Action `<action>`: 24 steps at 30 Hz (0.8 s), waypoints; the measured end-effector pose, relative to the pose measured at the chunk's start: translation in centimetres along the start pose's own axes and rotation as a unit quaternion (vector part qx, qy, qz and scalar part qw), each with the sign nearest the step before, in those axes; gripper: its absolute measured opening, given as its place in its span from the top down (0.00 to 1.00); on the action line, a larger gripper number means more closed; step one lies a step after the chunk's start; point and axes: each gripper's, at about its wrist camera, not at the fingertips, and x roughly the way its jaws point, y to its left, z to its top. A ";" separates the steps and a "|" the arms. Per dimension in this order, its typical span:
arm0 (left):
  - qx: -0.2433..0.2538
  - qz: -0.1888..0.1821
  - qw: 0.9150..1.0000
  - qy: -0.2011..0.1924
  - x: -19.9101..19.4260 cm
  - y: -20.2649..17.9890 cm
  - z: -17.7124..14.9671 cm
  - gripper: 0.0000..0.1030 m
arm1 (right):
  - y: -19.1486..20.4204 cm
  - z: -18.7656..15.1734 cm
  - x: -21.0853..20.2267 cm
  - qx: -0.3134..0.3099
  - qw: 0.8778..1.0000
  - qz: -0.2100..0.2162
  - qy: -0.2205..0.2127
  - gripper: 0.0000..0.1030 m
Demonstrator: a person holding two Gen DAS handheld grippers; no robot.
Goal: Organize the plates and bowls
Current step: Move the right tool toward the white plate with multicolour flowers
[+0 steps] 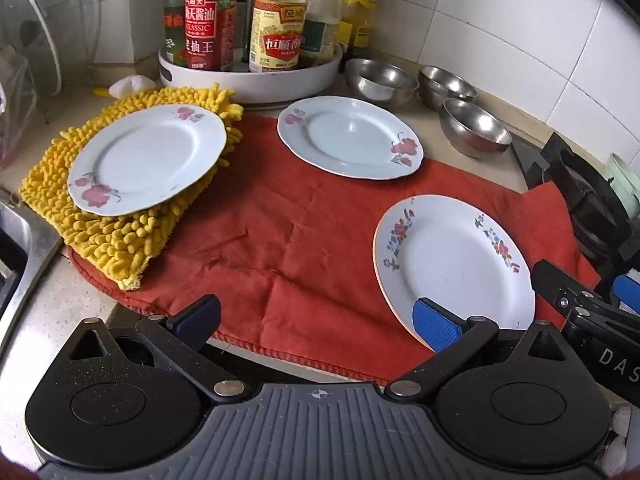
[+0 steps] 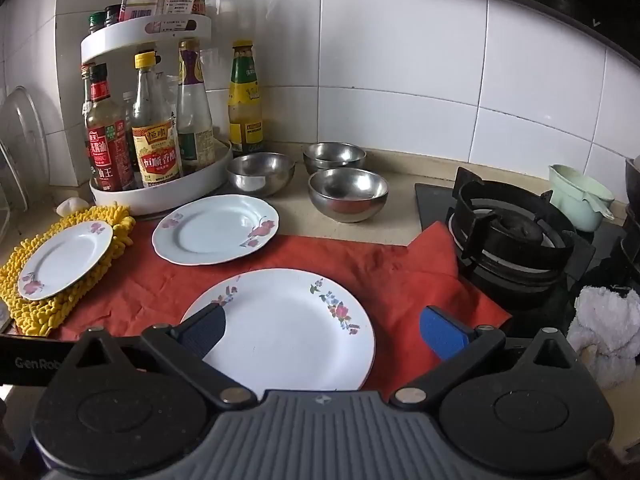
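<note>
Three white flowered plates lie on the counter. One plate point(image 1: 146, 158) point(image 2: 64, 258) rests on a yellow chenille mat. A second plate point(image 1: 350, 136) point(image 2: 216, 228) lies at the back of the red cloth. The nearest plate point(image 1: 452, 260) point(image 2: 288, 324) lies at the cloth's front right. Three steel bowls point(image 1: 380, 80) point(image 1: 447, 84) point(image 1: 474, 126) point(image 2: 260, 172) point(image 2: 335, 156) point(image 2: 347, 192) stand behind the plates. My left gripper point(image 1: 316, 320) is open and empty above the cloth's front edge. My right gripper point(image 2: 324, 332) is open and empty, its fingers straddling the nearest plate.
A white turntable rack point(image 1: 252, 80) point(image 2: 160, 196) with sauce bottles stands at the back left. A gas burner point(image 2: 516, 236) point(image 1: 592, 200) sits right of the red cloth point(image 1: 280, 240). A sink edge point(image 1: 24, 240) is at the left. A white rag point(image 2: 608, 328) lies at the right.
</note>
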 end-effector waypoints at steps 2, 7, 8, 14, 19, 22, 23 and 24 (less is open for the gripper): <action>0.002 0.000 1.000 -0.001 -0.1 0.0 -0.1 0.00 | 0.0 -0.1 -0.1 0.001 1.000 0.001 0.001 0.03; -0.001 0.003 1.000 0.001 -0.4 -0.8 -0.2 0.00 | 0.0 -0.3 -0.5 0.004 1.000 -0.004 -0.002 0.03; -0.002 0.003 1.000 0.001 -0.5 -0.8 -0.2 0.00 | 0.1 -0.3 -0.6 0.004 1.000 -0.004 -0.003 0.03; 0.002 0.004 1.000 -0.001 -0.7 -1.1 -0.1 0.00 | 0.2 -0.3 -1.0 0.005 1.000 -0.007 -0.007 0.03; 0.005 0.000 1.000 -0.003 -0.8 -0.5 0.0 0.00 | 0.3 -0.4 -1.1 0.005 1.000 -0.008 -0.008 0.03; 0.007 0.001 1.000 -0.004 -0.9 -0.5 0.0 0.00 | 0.3 -0.4 -1.2 0.005 1.000 -0.008 -0.007 0.03; 0.008 0.001 1.000 -0.005 -0.9 -0.4 0.0 0.00 | 0.3 -0.4 -1.1 0.005 1.000 -0.007 -0.008 0.03; 0.008 0.000 1.000 -0.006 -0.9 -0.3 0.1 0.00 | 0.3 -0.4 -1.1 0.004 1.000 -0.007 -0.008 0.03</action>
